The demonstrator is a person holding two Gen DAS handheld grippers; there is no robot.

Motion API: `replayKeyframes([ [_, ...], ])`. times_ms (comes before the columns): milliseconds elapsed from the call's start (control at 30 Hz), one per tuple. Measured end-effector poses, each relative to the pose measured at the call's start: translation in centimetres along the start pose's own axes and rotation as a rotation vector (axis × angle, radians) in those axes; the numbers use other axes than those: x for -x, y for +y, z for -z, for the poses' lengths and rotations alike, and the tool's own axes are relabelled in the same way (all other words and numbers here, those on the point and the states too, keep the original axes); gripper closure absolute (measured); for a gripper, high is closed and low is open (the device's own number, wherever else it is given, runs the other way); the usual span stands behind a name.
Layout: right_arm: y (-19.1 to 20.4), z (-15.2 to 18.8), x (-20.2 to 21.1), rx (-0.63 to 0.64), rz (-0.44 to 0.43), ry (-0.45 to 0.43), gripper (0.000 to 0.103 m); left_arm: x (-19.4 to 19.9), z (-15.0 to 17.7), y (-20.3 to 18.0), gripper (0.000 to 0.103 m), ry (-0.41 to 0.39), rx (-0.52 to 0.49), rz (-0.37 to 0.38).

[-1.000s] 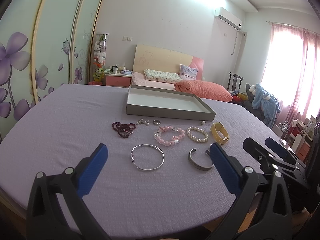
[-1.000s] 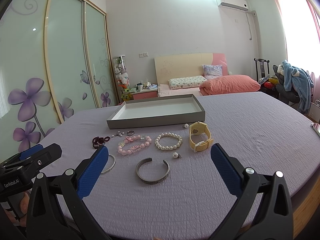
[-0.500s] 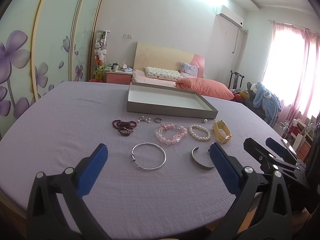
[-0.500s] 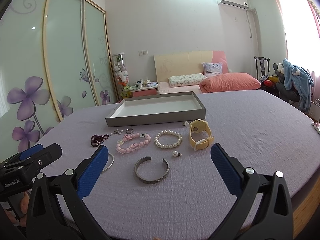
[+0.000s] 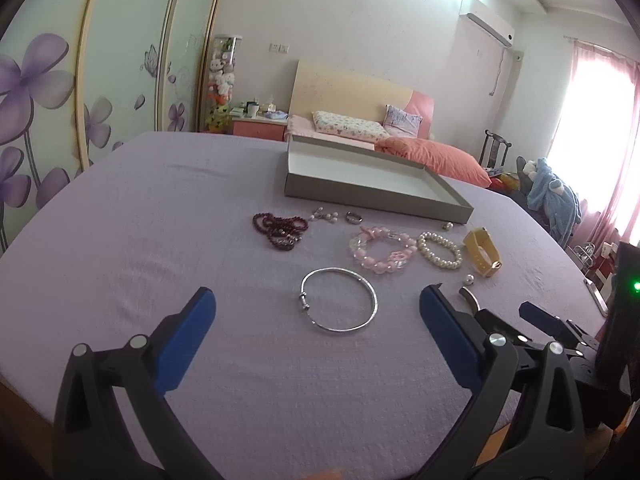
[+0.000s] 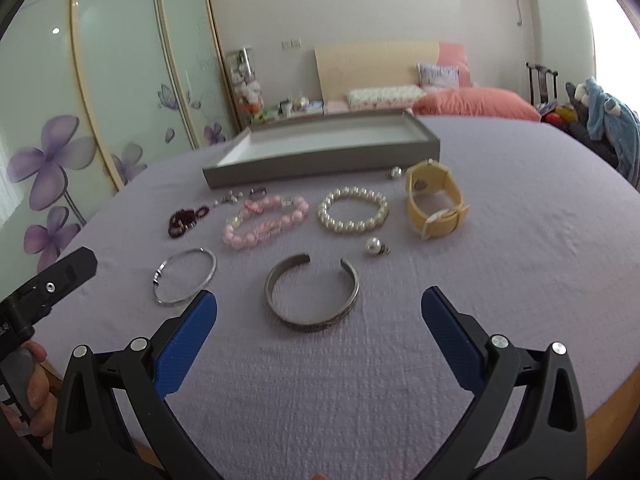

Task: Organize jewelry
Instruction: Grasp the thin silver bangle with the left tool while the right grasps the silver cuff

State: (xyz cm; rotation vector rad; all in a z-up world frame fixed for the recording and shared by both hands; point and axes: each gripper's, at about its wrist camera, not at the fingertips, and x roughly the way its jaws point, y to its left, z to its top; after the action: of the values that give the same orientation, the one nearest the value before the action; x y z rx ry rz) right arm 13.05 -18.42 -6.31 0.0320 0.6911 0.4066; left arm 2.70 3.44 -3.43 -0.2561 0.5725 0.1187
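The left gripper (image 5: 316, 310) is standing apart, framing the thin silver bangle (image 5: 339, 305) (untouched). The right gripper (image 6: 319, 312) is likewise gaping, with the open silver cuff (image 6: 311, 293) lying between its fingertips.

I see a bedroom with white walls (image 5: 360, 20). A bed (image 5: 400, 136) with pink pillows (image 5: 436, 156) sits at the back. Sliding doors (image 6: 100, 80) have purple flowers. Bright light comes through pink curtains (image 5: 600, 140).

Open silver cuff bracelet (image 6: 312, 294) flat at centre, thin silver bangle (image 6: 185, 276) at 9 o'clock, pink bead bracelet (image 6: 265, 221), pearl bracelet (image 6: 353, 209), yellow watch (image 6: 436, 200) toward 12–2, grey tray (image 6: 320, 155) beyond.
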Motion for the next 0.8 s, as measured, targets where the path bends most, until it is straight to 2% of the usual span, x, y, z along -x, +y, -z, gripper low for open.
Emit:
replayKeyframes([
  [267,0.7,-0.3,-2.4,0.016,0.067,0.093,0.002,-2.0,0.3,1.6,0.002,0.079,0.028,0.019],
  [333,0.9,-0.3,-3.1,0.017,0.089,0.13,0.006,-2.3,0.4,2.0,0.002,0.091,0.028,0.025],
  [467,1.8,-0.6,-3.8,0.057,0.145,0.15,0.013,-2.8,0.5,2.2,0.002,0.108,0.028,0.024],
  [733,2.1,-1.8,-4.9,0.058,0.153,0.195,0.019,-3.4,0.2,2.3,0.002,0.124,0.005,-0.021],
  [767,2.1,-1.8,-4.9,0.06,0.15,0.193,0.022,-3.5,0.1,2.2,0.002,0.126,-0.002,-0.027],
  [800,2.1,-1.8,-4.8,0.068,0.143,0.186,0.031,-3.6,0.0,2.2,0.002,0.127,-0.007,-0.031],
])
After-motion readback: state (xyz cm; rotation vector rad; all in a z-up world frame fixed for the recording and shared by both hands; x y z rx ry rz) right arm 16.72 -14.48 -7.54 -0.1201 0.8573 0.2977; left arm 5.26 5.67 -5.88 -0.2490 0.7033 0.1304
